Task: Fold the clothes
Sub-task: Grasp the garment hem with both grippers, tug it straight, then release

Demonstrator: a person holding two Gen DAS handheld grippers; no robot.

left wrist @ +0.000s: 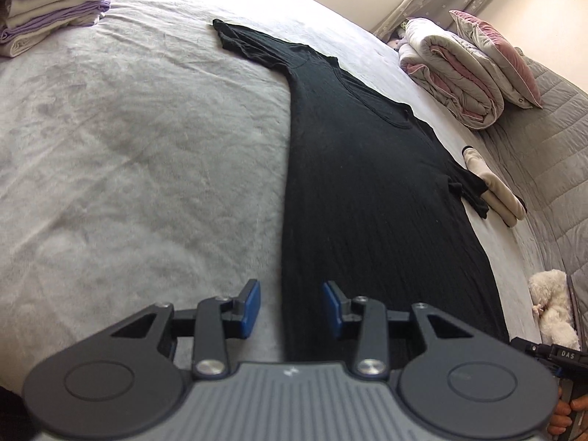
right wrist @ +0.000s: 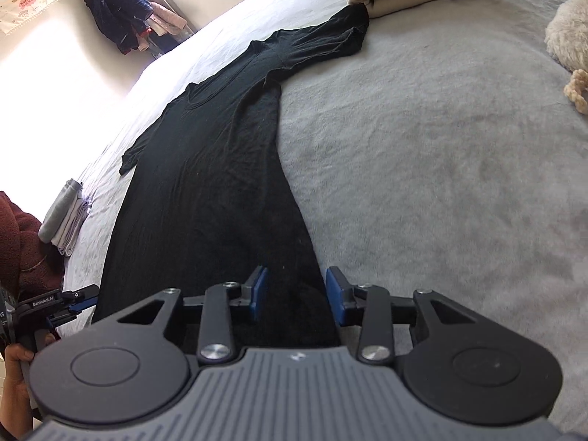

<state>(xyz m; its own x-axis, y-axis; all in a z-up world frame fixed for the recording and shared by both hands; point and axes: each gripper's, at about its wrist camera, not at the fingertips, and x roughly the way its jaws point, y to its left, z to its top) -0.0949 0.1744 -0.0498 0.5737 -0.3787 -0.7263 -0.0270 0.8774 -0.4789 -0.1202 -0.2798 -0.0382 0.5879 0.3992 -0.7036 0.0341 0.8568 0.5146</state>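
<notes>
Left wrist view: black shirt (left wrist: 367, 183) spread flat, unfolded; folded stack (left wrist: 55, 7) beyond its far sleeve; left gripper (left wrist: 291, 308) and right gripper (right wrist: 297, 296) both spread at its hem corners.

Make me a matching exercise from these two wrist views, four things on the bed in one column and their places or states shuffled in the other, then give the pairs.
Things:
1. black T-shirt
2. folded clothes stack
3. rolled quilt
4. left gripper

Places or states:
A. far left corner in the left wrist view
B. open, at the shirt's hem edge
C. spread flat, sleeves out
D. under a pink and grey pillow

Pairs: 1-C, 2-A, 3-D, 4-B
</notes>
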